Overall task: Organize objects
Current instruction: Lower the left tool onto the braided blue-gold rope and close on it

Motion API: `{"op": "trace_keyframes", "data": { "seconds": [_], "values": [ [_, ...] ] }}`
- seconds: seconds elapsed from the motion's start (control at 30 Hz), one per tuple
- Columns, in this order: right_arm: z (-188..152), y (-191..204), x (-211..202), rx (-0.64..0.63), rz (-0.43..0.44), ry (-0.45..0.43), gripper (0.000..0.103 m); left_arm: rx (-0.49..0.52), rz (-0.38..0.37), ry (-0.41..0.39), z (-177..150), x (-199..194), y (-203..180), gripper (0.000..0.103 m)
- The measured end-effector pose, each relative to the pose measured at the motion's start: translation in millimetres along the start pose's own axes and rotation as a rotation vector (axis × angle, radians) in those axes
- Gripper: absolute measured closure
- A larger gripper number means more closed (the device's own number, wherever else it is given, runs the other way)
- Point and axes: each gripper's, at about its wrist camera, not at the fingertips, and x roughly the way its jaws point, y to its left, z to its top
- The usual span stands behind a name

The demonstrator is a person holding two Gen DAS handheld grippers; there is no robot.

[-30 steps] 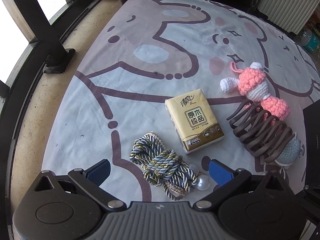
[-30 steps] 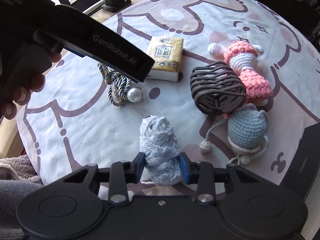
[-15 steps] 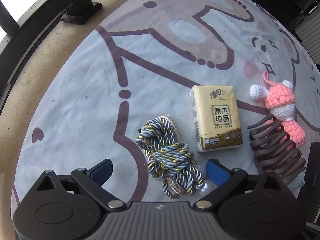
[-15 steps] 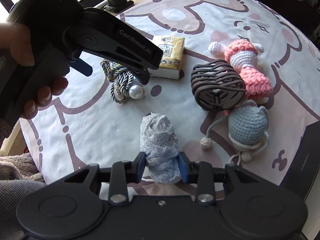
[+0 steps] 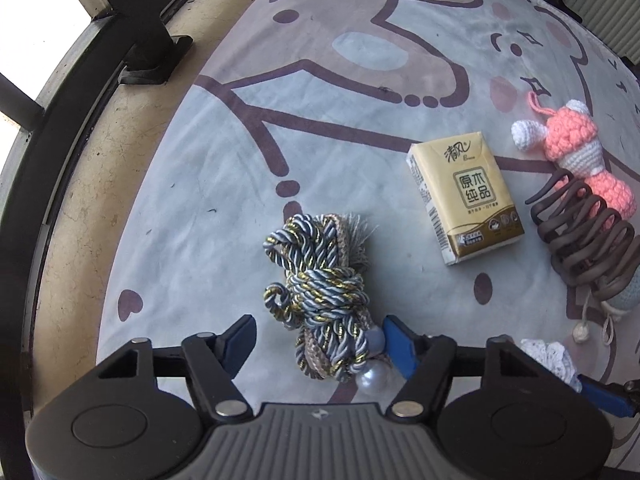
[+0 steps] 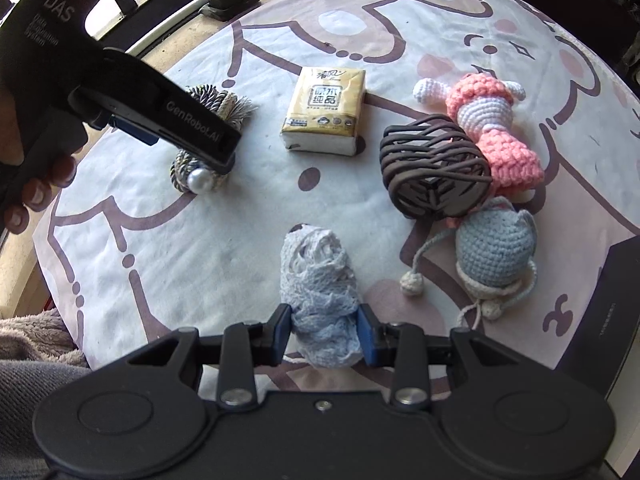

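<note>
While your right gripper [image 6: 323, 334] sits low at the near edge of the table, its two blue pads are pressed against either side of the pale blue lace bundle [image 6: 318, 292], so it is clamped on that bundle, whose far end still lies on the cartoon-print tablecloth [image 6: 224, 248]. Your left gripper [image 5: 318, 340] has its fingers spread wide around the near end of the twisted blue-and-gold cord bundle [image 5: 320, 292]; the right pad touches or nearly touches the cord beside its white pearl bead [image 5: 373, 376], while the left pad stands apart from it, so nothing is gripped there. From your right wrist view, that same left gripper body hangs over the cord, and your left hand [image 6: 36, 184] wraps its handle at the left edge. Just right of the lace bundle lies a grey-blue crochet toy [image 6: 496, 256] with cream strings and a knotted ball end. Further out, a dark brown wavy hair claw [image 6: 434, 166] rests against the blue toy and against a pink-and-white crochet toy [image 6: 488, 120] behind it. Near the middle of the cloth, between the cord and the claw, a yellow tissue pack [image 6: 326, 108] lies flat, apart from both. Beyond the cloth's far edge you see a beige ledge and dark railing posts [image 5: 136, 28] against bright windows.
</note>
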Motion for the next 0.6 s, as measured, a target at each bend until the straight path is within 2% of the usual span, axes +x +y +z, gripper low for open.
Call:
{"op": "trace_keyframes", "data": {
  "seconds": [0.07, 0.13, 0.3, 0.5, 0.6],
  "values": [
    [0.7, -1.8, -0.9, 0.018, 0.003, 0.004, 0.068, 0.014, 0.006, 0.006, -1.2, 0.1, 3.5, 0.053],
    [1.5, -6.5, -3.7, 0.062, 0.022, -0.003, 0.070, 0.034, 0.008, 0.013, -2.0, -0.7, 5.5, 0.062],
    [3.5, -20.4, -15.3, 0.188, 0.047, -0.057, 0.072, 0.168, 0.053, 0.001, -9.0, -4.4, -2.3, 0.063],
    [3.9, -37.2, -24.4, 0.306, 0.006, -0.076, 0.072, 0.335, 0.011, 0.011, -24.0, -7.4, -20.2, 0.063],
    [0.2, -44.4, -21.6, 0.346, -0.014, -0.056, 0.072, 0.353, 0.007, 0.013, -27.2, -8.1, -24.6, 0.061]
  ]
}}
